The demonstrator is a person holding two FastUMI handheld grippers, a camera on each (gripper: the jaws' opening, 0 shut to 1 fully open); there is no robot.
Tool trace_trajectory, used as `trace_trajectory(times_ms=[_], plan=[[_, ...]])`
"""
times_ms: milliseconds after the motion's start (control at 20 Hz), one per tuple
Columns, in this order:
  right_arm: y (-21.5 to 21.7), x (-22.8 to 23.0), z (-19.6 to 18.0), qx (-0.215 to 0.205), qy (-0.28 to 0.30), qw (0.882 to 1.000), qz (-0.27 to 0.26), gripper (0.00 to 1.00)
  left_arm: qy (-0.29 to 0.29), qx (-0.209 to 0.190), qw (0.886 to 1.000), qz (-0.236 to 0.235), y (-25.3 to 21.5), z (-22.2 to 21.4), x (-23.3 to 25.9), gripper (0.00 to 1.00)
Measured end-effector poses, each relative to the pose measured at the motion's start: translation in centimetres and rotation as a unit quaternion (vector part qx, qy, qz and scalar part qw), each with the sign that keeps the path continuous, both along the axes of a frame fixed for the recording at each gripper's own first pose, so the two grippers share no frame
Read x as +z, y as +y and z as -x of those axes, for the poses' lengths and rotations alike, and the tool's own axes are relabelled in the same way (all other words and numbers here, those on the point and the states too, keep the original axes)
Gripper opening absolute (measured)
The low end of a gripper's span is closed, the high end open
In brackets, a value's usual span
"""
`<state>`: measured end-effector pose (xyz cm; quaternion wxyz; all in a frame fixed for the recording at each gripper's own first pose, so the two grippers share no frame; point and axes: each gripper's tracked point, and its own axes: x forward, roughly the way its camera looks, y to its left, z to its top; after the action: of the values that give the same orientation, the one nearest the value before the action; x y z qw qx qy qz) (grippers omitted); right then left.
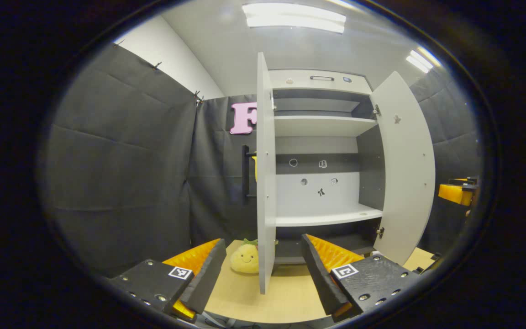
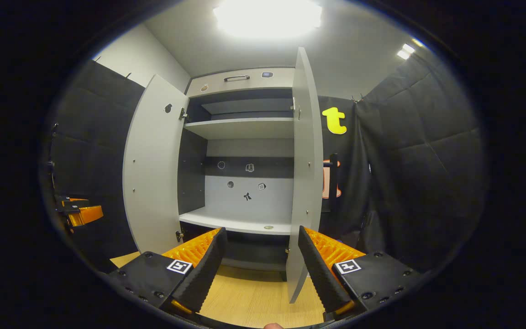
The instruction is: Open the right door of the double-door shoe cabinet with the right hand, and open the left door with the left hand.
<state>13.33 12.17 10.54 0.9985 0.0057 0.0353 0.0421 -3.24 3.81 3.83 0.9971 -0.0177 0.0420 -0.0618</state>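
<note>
The grey shoe cabinet (image 1: 320,77) has both doors swung wide, showing bare shelves (image 1: 322,125). In the left gripper view the left door (image 1: 265,183) is edge-on, its black handle (image 1: 245,171) on the far side. My left gripper (image 1: 263,278) is open, and the door's lower edge hangs between the spread fingers without either pressing it. In the right gripper view the right door (image 2: 307,183) is edge-on with its black handle (image 2: 334,183) behind. My right gripper (image 2: 260,274) is open, its right finger (image 2: 318,269) close beside that door's bottom corner. The left door (image 2: 153,173) stands open there too.
A yellow plush toy (image 1: 244,258) lies on the light wooden surface (image 1: 286,301) just left of the left door. Black cloth walls close in on both sides. Each view catches the other gripper far off: the right one (image 1: 455,193) and the left one (image 2: 80,214).
</note>
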Motion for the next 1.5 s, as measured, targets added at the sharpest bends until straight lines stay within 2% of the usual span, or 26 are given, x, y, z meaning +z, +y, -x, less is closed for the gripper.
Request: trace_trajectory(times_ms=[350,500,650,1050,1100,1500], plan=[[-0.25,0.30,0.42,-0.007,-0.007,1.000,0.000,0.98,-0.009,0.001,1.000,0.002,-0.01,0.22,0.28,0.96],[-0.19,0.25,0.48,-0.008,-0.007,1.000,0.000,0.98,-0.011,-0.002,1.000,0.001,-0.07,0.21,0.25,0.93],[-0.15,0.37,0.54,-0.009,-0.009,1.000,0.002,0.98,-0.014,-0.001,1.000,0.000,0.02,0.16,0.35,0.96],[0.05,0.80,0.40,-0.012,-0.017,1.000,0.004,0.98,-0.028,0.002,1.000,0.000,0.07,0.31,0.63,0.94],[0.08,0.79,0.38,-0.013,-0.017,1.000,0.004,0.98,-0.029,0.001,1.000,0.000,0.07,0.29,0.70,0.96],[0.36,0.75,0.29,-0.015,-0.020,1.000,0.008,0.97,-0.033,0.005,0.999,-0.005,0.10,0.17,0.61,0.93]])
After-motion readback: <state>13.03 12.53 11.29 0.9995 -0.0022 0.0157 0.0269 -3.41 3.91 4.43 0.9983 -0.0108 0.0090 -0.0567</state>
